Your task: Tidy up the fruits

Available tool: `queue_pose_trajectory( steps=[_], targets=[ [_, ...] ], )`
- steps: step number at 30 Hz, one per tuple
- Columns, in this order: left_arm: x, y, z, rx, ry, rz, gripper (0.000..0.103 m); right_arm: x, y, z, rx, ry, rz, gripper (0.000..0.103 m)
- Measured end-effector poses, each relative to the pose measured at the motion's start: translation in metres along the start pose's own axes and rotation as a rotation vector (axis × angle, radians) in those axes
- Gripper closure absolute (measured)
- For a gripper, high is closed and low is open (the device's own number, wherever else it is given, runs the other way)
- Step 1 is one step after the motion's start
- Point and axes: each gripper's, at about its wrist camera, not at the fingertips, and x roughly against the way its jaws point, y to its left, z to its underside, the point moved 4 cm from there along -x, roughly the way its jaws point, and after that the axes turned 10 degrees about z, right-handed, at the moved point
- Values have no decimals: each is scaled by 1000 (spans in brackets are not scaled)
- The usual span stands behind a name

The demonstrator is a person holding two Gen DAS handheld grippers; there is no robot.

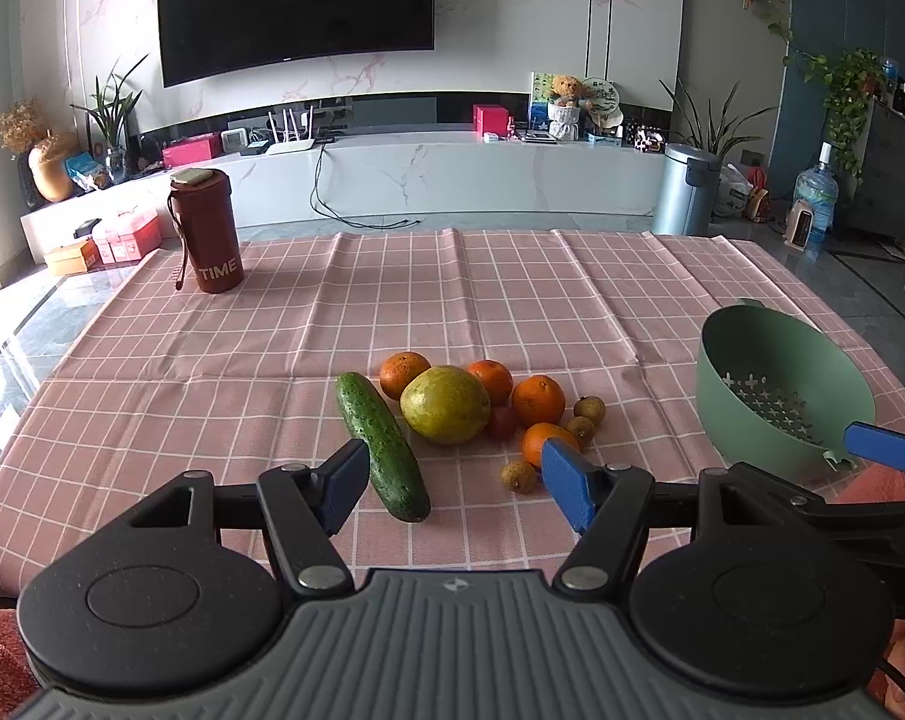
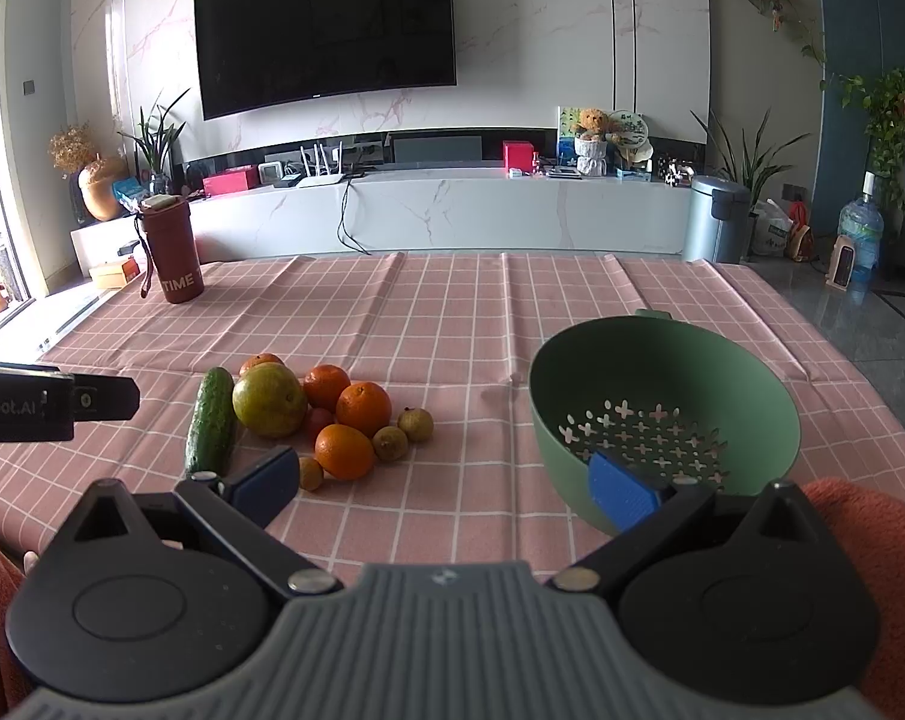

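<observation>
The desk (image 1: pixel 272 324) carried my green colander (image 2: pixel 662 402) right of the fruit pile: cucumber (image 1: pixel 382 445), mango (image 1: pixel 444 404), oranges (image 2: pixel 362 408). My left tongs (image 1: pixel 455 483) and right tongs (image 2: pixel 446 483) hovered wide open, gripping nothing.

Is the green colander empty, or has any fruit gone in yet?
Empty. The green colander shows only its bare perforated bottom; all the fruit still lies on the tablecloth.

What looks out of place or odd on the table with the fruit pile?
One thing: a cucumber lies against the fruit pile, beside the big green-yellow fruit, though it is usually counted a vegetable. The green colander sits tilted, still empty. Nothing looks spilled or damaged.
</observation>
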Motion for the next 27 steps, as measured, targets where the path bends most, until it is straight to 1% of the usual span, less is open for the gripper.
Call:
queue_pose_trajectory(
  steps=[15, 19, 23, 24, 27],
  targets=[
    [-1, -2, 0, -3, 1, 3, 25, -4, 1, 3, 4, 15, 5, 4],
    [-6, -1, -5, -1, 9, 14, 25, -8, 3, 2, 15, 43, 17, 4],
    [-15, 8, -12, 13, 24, 31, 25, -14, 7, -2, 29, 82, 19, 4],
    [-17, 13, -14, 19, 30, 29, 27, -15, 8, -4, 32, 87, 12, 4],
    [-25, 24, -18, 47, 51, 23, 36, -20, 17, -11, 56, 86, -39, 5]
  ],
)
